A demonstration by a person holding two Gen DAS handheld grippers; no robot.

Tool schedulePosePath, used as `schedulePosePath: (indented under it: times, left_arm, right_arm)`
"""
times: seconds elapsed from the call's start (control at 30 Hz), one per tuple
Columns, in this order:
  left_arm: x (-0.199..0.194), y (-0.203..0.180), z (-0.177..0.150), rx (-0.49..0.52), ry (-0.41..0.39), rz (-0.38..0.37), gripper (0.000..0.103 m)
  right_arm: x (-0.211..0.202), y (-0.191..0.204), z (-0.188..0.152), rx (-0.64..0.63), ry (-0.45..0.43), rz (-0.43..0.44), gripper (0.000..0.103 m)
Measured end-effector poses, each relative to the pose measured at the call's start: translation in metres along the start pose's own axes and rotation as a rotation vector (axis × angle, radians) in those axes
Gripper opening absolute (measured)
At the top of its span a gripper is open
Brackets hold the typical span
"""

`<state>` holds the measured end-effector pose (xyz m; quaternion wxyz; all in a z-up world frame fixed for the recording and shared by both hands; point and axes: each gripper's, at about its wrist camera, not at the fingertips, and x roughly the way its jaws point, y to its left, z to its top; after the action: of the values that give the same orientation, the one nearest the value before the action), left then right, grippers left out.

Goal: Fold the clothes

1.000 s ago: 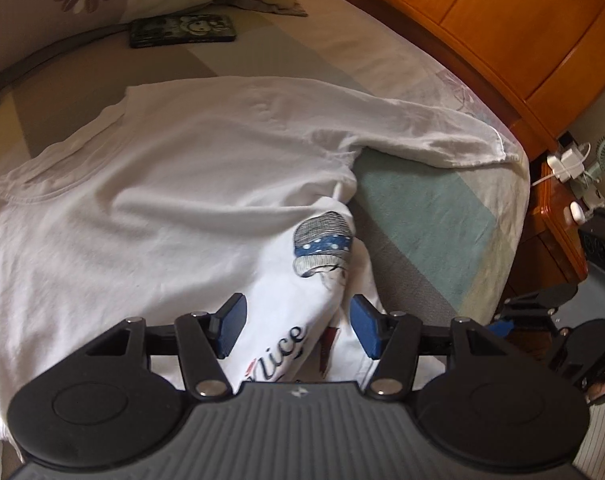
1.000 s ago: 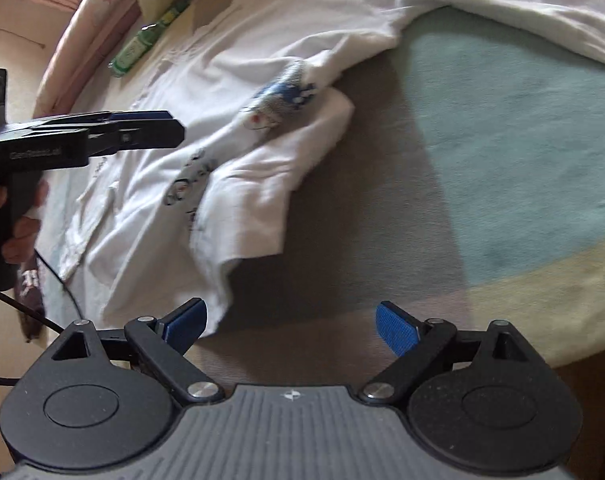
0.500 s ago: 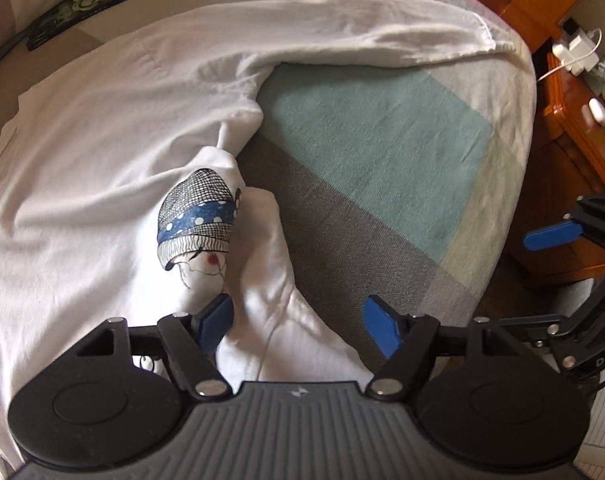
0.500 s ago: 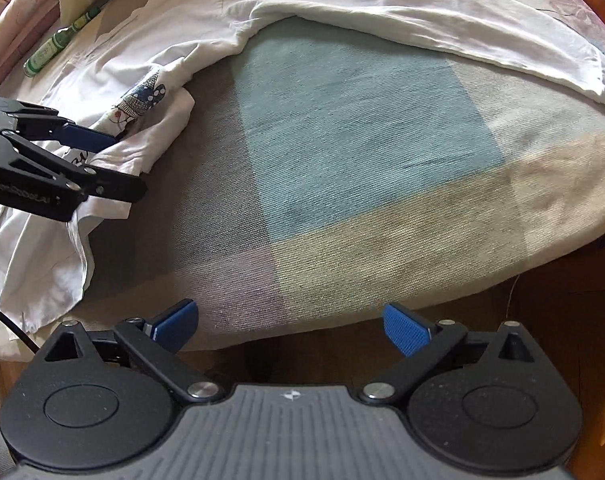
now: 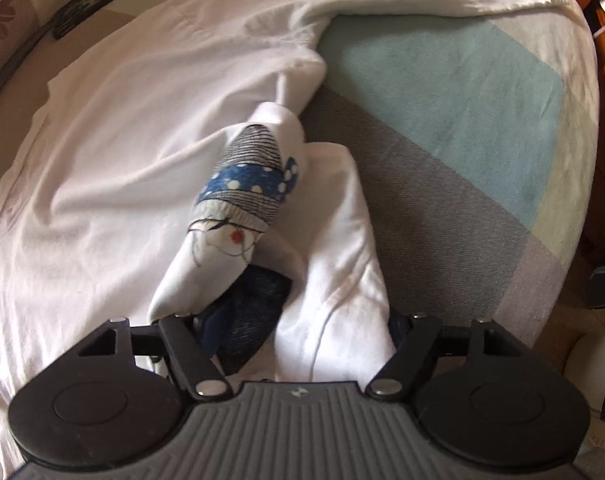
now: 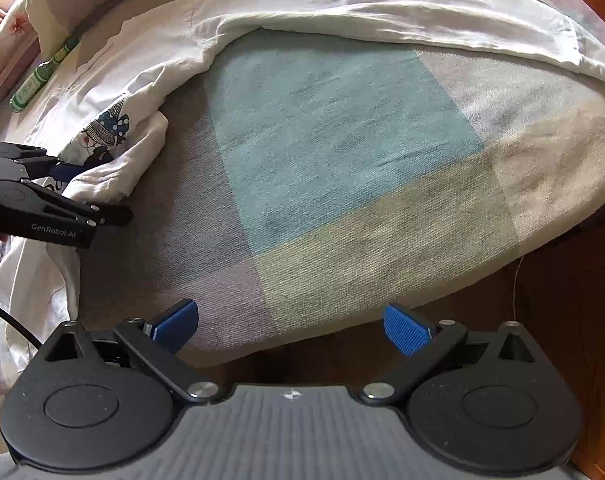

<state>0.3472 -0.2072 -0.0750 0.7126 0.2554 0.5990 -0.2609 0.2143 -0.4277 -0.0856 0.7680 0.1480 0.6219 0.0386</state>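
"GenRobot.AI" — white lettering on the left gripper (image 6: 98, 196).

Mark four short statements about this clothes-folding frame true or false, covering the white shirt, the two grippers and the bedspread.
1. The right gripper has white fabric between its blue pads. False: its jaws stand wide apart over the bare checked teal, grey and beige bedspread, with nothing between them.
2. The left gripper is down at a bunched fold of the white cartoon-print T-shirt, with cloth lying between its fingers. True.
3. One white sleeve lies stretched out across the far side of the bedspread. True.
4. The T-shirt is already folded into a neat rectangle. False: it is spread out and rumpled, with the printed part bunched up.
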Motion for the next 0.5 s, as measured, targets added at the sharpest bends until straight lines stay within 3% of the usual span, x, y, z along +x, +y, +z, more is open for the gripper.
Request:
schedulePosePath:
  times: [0.13,0.27,0.5]
  left_arm:
    - [-0.025,0.038,-0.013,-0.116,-0.034,-0.007,0.072]
    - [-0.041,0.074,-0.02,-0.223,-0.058,0.033,0.073]
    - [-0.024,0.112,-0.022,-0.347,-0.053,0.027,0.074]
  right_arm:
    - [0.003,0.013,0.006,-0.044,0.006,0.006,0.101]
    - [0.009,0.03,0.015,-0.068,0.008,0.034,0.101]
    - [0.019,0.072,0.042,-0.157,-0.022,0.161,0.101]
